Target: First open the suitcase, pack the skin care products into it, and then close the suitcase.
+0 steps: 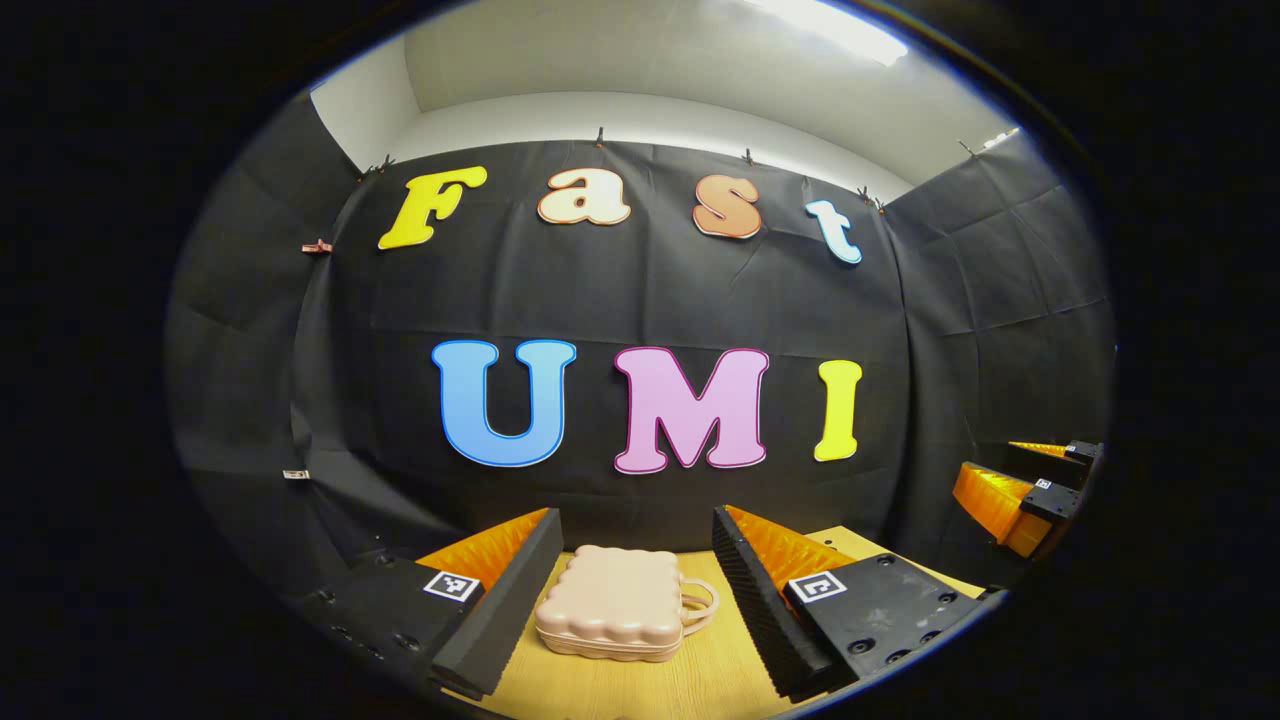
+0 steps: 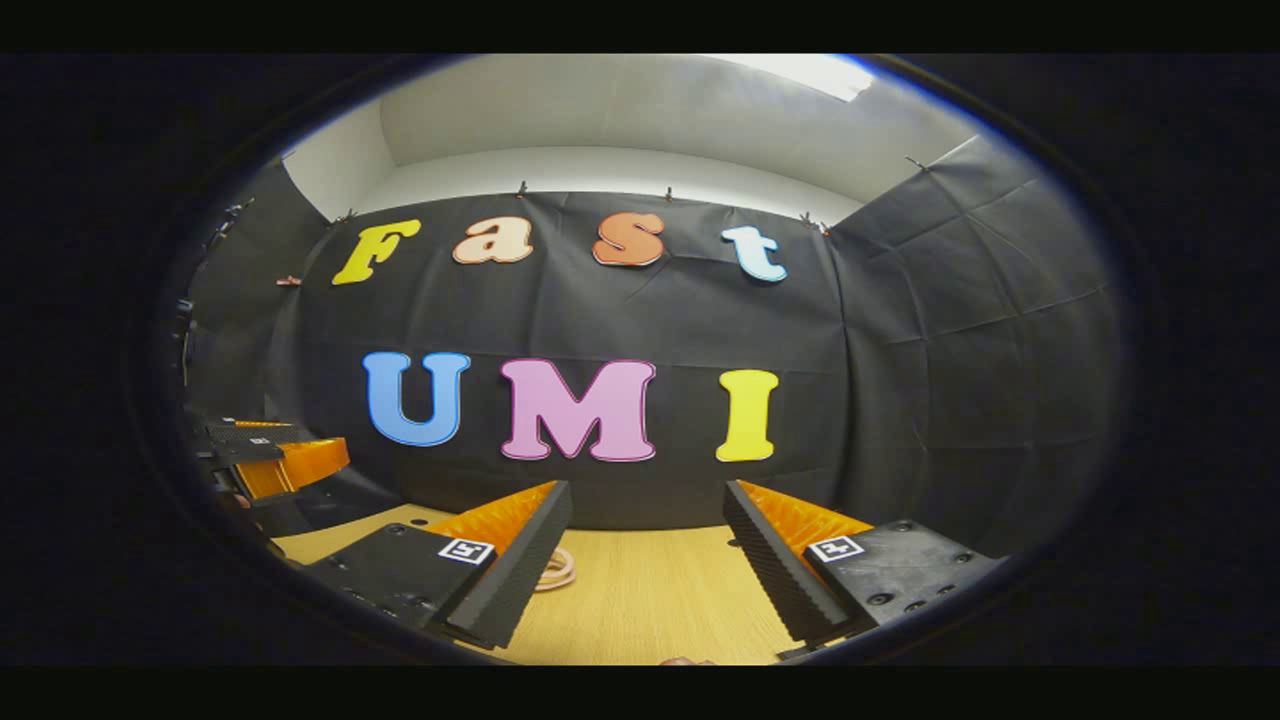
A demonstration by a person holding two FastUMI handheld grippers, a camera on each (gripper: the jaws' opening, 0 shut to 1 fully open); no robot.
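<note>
Item one: suitcase [image 1: 610, 603], small, pale pink, scalloped shell, lying flat on the wooden worktop [image 1: 700, 680]. In the left gripper view I see it at 6 o'clock, dead ahead between my left fingers, carry handle [image 1: 700, 603] turned toward 3 o'clock. Lid down, seam shut; I judge it is laid flat so the lid can be lifted straight up, and the opening step is not yet begun.

Item two: left hand-held gripper [image 1: 637, 590]. Jaws spread wide, one finger either side of the case, neither touching it; nothing held. I read this as a line-up on the case, held level and above the worktop.

Item three: right hand-held gripper [image 2: 647, 565]. Jaws likewise wide, gripping nothing, bare worktop between them. In the right gripper view a pale loop, most likely the case's handle [image 2: 560, 570], peeks out just beside my left-side finger at about 7 o'clock. So the case sits off to that side, not in this gripper's line.

Item four: each gripper appears in the other's view, at the edge near 4 o'clock in the left gripper view and 9 o'clock in the right gripper view, well apart from the case.

Item five: skin care products. I cannot place them; a small pinkish edge at 6 o'clock in the right gripper view is too cropped to identify.
</note>
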